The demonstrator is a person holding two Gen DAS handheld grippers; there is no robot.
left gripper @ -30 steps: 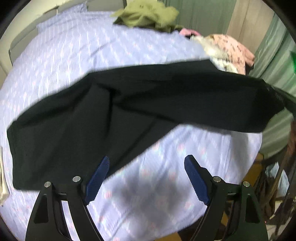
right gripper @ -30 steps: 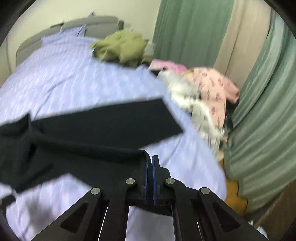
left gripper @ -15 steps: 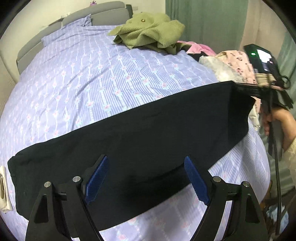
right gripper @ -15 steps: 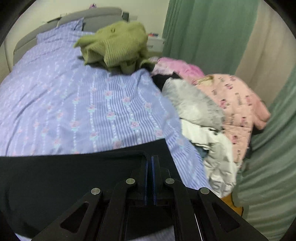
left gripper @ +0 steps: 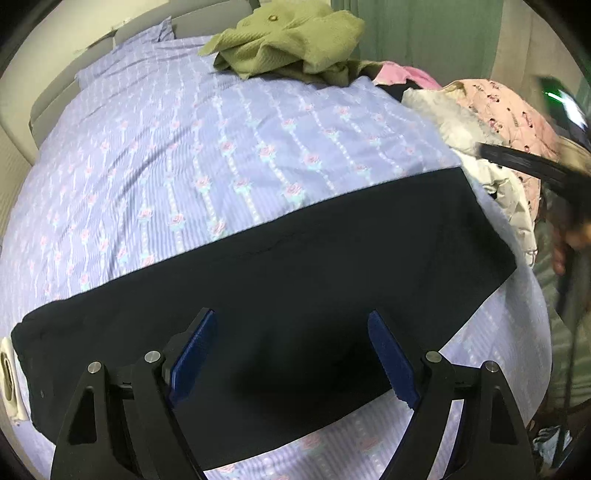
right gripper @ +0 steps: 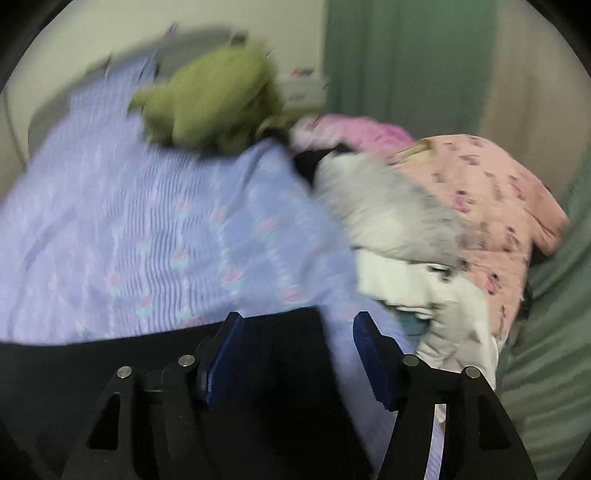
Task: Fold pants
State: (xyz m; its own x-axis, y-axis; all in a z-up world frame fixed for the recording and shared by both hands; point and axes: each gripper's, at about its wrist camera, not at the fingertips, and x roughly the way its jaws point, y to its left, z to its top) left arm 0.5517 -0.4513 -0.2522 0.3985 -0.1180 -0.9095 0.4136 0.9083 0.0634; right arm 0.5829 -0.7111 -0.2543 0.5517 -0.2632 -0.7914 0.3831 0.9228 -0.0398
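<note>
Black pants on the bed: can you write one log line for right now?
pants: flat on bedspread | left hand-held gripper: open, above pants | right hand-held gripper: jaws just opened, pants let go | next: likely fold

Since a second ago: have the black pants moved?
Yes. The black pants were airborne and rumpled; they now lie flat as a band across the purple bedspread, nearer than the green garment.

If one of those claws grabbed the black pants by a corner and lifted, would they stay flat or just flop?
Probably flop: the black pants lie flat, hugging the bed with soft creases, so the cloth looks thin and limp. They seem light, too. Pushed, they would likely bunch rather than slide as one piece.
</note>
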